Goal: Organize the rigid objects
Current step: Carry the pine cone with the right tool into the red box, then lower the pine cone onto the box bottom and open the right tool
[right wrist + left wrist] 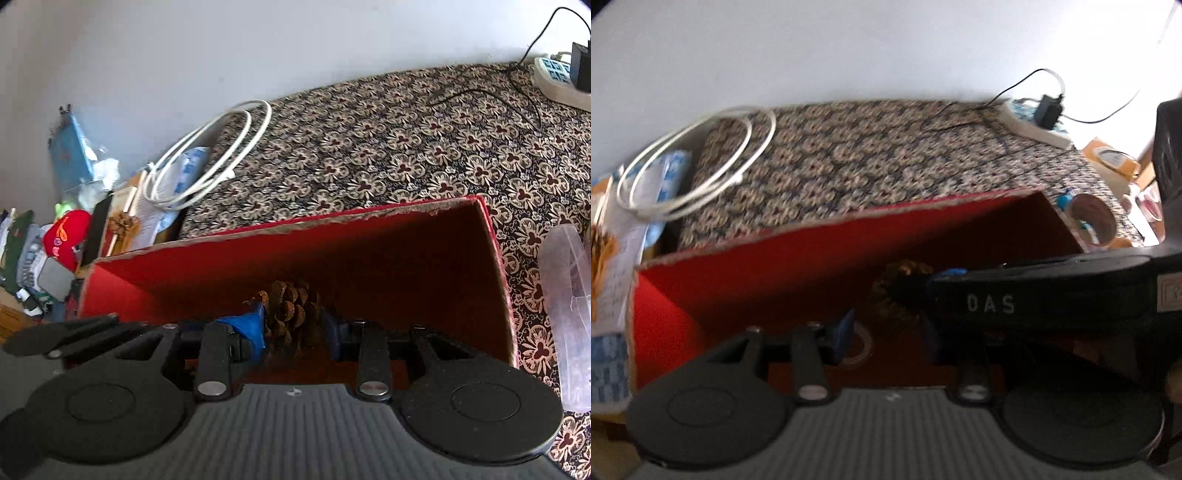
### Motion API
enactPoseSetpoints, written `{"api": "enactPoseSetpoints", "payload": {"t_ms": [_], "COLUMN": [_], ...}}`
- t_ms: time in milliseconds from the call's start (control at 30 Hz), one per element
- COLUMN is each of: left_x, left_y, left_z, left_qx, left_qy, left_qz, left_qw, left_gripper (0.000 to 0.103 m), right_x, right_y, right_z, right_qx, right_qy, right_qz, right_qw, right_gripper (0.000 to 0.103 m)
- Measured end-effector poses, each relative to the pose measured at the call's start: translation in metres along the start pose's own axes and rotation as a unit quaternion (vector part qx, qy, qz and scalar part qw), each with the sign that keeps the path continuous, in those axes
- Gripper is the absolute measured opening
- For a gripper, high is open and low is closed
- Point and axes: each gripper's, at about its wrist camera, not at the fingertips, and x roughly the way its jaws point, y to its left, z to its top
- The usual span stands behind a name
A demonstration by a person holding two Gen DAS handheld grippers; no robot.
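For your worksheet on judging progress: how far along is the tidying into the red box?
Done: a tape ring already lies in the red box. In hand: the right tongs grip a pine cone inside it. Left: another tape roll and the white cable lie outside.

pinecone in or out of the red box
In. The pinecone sits between the right gripper fingers, down inside the red box walls.

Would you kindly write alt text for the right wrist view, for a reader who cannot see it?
The right gripper, its blue-padded fingers around a pine cone, reaches into an open red box on a floral cloth. A coiled white cable lies at the cloth's left edge and a power strip at the far right.
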Motion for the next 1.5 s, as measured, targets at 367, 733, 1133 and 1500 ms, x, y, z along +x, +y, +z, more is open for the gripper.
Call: {"api": "enactPoseSetpoints", "payload": {"t_ms": [367, 733, 1133, 1500], "left_x": [0.008, 0.008, 0.007, 0.005], "left_y": [0.005, 0.012, 0.012, 0.009], "left_z": [-0.006, -0.008, -0.008, -0.010], "left_qx": [-0.026, -0.057, -0.061, -0.055], "left_qy": [0.027, 0.022, 0.017, 0.004], "left_qz": [0.019, 0.044, 0.062, 0.081], "left_qw": [0.9991, 0.9972, 0.9961, 0.9952], "left_gripper": [0.044, 0.045, 0.046, 0.046], "right_x": [0.018, 0.020, 0.010, -0.021], "right_y": [-0.009, -0.009, -0.007, -0.004], "right_z": [0.004, 0.008, 0.004, -0.014], "right_qx": [0.019, 0.022, 0.025, 0.009], "right_qy": [0.035, 0.052, 0.033, -0.027], "right_qz": [-0.005, 0.003, 0.003, -0.052], "right_qw": [0.999, 0.998, 0.999, 0.998], "right_gripper": [0.020, 0.021, 0.021, 0.018]}}
